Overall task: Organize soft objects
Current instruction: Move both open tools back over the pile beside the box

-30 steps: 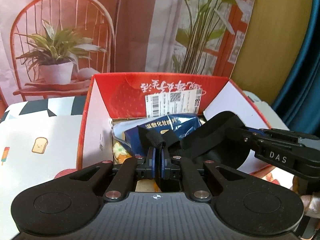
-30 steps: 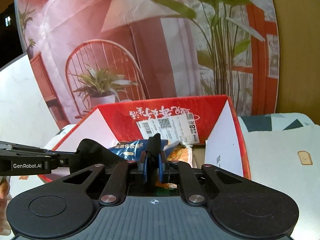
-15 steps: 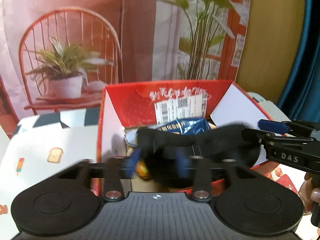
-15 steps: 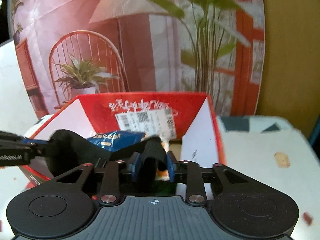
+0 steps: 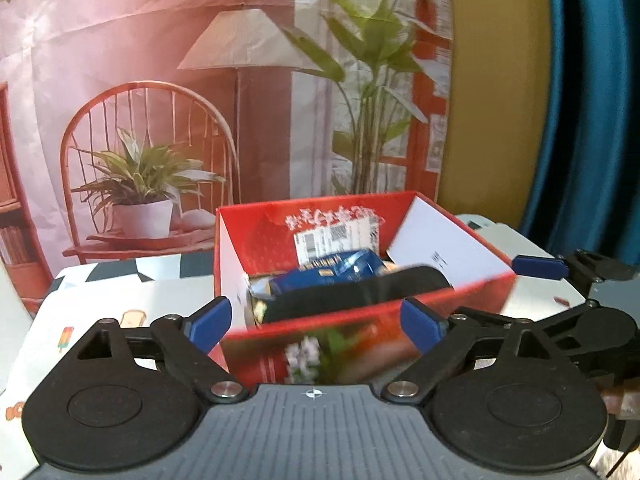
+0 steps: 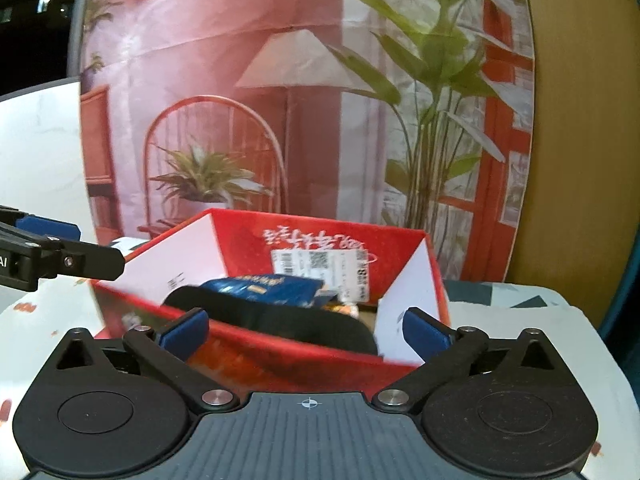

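Left gripper [image 5: 316, 322]: jaws spread wide, just been opening, nothing between the pads.
Right gripper [image 6: 304, 330]: jaws spread wide, just been opening, nothing clamped.
Red box [image 5: 452, 286]: directly ahead of both grippers, near wall between the fingertips.
Black soft item [image 5: 352, 294]: inside the box, beyond the near wall, lying free.
Blue packet [image 5: 340, 268]: behind the black item.
Printed backdrop [image 5: 240, 80]: farthest.
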The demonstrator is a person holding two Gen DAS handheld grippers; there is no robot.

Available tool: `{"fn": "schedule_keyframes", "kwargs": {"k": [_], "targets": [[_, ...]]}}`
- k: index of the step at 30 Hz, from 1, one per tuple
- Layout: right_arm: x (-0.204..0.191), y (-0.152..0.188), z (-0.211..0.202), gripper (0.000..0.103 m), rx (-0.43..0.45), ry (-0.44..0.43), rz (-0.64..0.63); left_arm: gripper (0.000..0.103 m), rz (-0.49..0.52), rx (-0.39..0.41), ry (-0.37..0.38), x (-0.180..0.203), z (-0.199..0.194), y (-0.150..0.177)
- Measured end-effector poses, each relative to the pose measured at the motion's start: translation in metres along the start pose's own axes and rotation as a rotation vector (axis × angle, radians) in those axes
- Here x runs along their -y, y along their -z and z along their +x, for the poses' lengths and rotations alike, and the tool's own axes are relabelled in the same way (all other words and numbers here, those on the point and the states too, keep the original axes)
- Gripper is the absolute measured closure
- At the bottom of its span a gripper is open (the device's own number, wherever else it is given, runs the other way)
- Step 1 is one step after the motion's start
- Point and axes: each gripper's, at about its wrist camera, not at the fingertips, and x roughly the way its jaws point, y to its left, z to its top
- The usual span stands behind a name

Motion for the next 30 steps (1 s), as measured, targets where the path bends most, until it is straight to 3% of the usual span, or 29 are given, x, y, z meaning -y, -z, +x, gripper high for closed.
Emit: {"fn": "schedule_keyframes", "kwargs": {"k": [8, 20, 30], "targets": [[-0.017, 0.047, -0.039, 0.001, -0.003, -0.041, 0.025, 0.009, -0.031, -0.049, 0.024, 0.007, -0.025, 0.055], [-0.038, 0.129, -0.061, 0.001, -0.171, -0.041, 0.023, 0.008, -0.078, -0.164, -0.046, 0.002, -0.025, 0.114], [-0.041, 0.134, -0.06, 0.001, -0.224, -0.069, -0.03, 0.004, -0.124, -0.234, -0.087, -0.01, -0.017, 0.129]]}}
